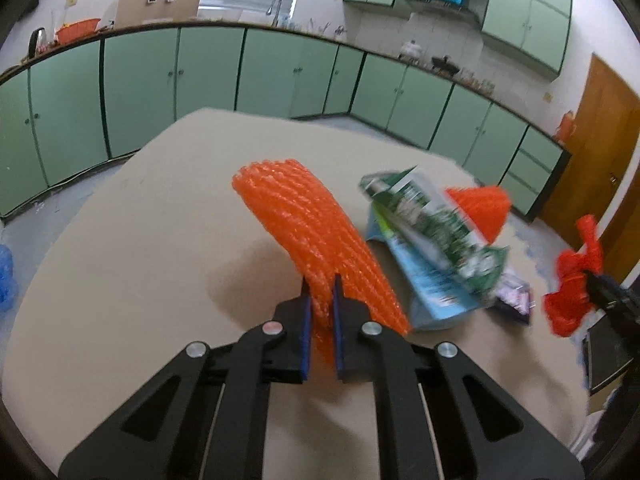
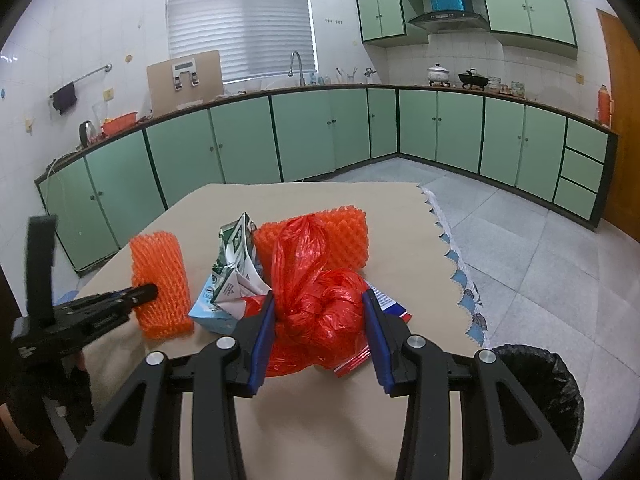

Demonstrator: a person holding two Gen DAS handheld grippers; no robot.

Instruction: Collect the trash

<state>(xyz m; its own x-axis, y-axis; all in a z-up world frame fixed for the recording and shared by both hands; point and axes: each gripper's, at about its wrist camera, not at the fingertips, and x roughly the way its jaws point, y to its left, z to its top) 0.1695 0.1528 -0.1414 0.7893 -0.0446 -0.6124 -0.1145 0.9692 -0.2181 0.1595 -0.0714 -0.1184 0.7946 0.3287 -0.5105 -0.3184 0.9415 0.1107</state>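
On the far left of the right wrist view we see the left gripper (image 2: 150, 291) reaching in from the edge, its black fingers clamped on the lower part of an orange foam net sleeve (image 2: 160, 280), which stands nearly upright at the left side of the beige table (image 2: 320, 200). In the left wrist view we see the same sleeve (image 1: 312, 240) pinched between the blue pads (image 1: 306, 320), its length rising up and away from the jaws; no earlier picture is given, so we say only that the grasp is tight. Just right of the sleeve we find a crumpled green and white carton (image 2: 236, 264) lying over a light blue box (image 2: 212, 312), both on the table. Behind them, a second orange foam net (image 2: 348, 236) lies flat. In front of that net sits a knotted red plastic bag (image 2: 316, 304), and we see the right gripper (image 2: 320, 320) closed around it, each blue pad pressing against a side of the bag. Under the bag's right edge a flat blue and red packet (image 2: 390, 306) pokes out. Past the table's scalloped right edge, low down beside the right gripper, we see a bin lined with a black bag (image 2: 536, 384) standing on the grey tiled floor (image 2: 540, 248).
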